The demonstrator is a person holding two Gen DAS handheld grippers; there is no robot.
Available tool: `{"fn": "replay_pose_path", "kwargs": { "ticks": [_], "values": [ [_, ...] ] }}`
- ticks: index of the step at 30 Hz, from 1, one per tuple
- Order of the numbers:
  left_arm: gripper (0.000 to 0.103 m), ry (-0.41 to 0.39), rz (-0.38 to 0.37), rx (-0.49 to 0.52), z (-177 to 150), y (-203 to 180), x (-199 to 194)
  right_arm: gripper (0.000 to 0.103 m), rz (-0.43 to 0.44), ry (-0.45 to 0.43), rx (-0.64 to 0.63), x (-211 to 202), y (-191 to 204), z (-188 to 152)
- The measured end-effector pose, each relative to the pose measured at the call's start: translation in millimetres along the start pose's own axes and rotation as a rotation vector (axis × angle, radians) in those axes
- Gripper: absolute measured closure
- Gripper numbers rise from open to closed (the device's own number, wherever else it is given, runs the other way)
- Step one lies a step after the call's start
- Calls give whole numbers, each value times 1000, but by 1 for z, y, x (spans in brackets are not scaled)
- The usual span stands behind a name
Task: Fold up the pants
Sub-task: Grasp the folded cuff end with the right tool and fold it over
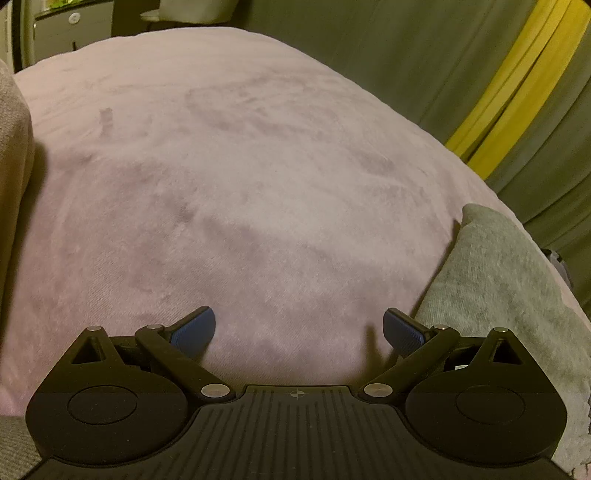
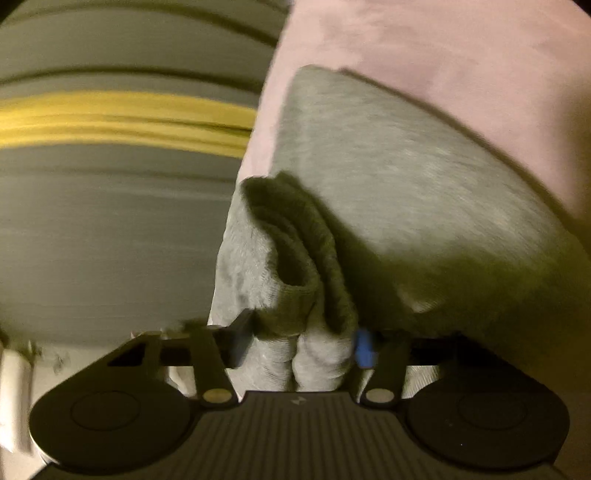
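Observation:
The grey knit pants (image 2: pixel 388 155) lie on a pink plush blanket (image 2: pixel 461 48). In the right wrist view my right gripper (image 2: pixel 301 341) is shut on a bunched fold of the pants, with ribbed fabric squeezed between the blue pads. The picture is motion-blurred. In the left wrist view my left gripper (image 1: pixel 299 330) is open and empty above the pink blanket (image 1: pixel 240 166). A grey part of the pants (image 1: pixel 502 280) lies just right of its right finger.
Grey-green curtains with a yellow stripe (image 1: pixel 517 85) hang beyond the blanket's right edge. A beige fabric (image 1: pixel 13 155) sits at the left edge. Dark furniture (image 1: pixel 70 29) stands at the far left back.

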State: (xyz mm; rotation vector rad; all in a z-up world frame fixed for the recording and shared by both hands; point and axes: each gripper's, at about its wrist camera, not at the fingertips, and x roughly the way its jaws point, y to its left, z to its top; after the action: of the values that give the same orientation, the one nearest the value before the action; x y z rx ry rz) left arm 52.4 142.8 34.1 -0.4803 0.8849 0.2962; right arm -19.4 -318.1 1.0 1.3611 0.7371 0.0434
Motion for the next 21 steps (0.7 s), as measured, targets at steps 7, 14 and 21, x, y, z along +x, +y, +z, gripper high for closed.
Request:
{"fn": "replay_pose_path", "kwargs": {
  "ticks": [7,14,21],
  "values": [
    [2,-1,1,0,0,0,0,32,-4,14,50,20,0,5],
    [2,-10,0,-17,0,2,0,58,-87,11,-124,21,38,-10],
    [2,-12,-10,-33,-1,4,-1,60,118,-5,-168,4,94,-19]
  ]
}}
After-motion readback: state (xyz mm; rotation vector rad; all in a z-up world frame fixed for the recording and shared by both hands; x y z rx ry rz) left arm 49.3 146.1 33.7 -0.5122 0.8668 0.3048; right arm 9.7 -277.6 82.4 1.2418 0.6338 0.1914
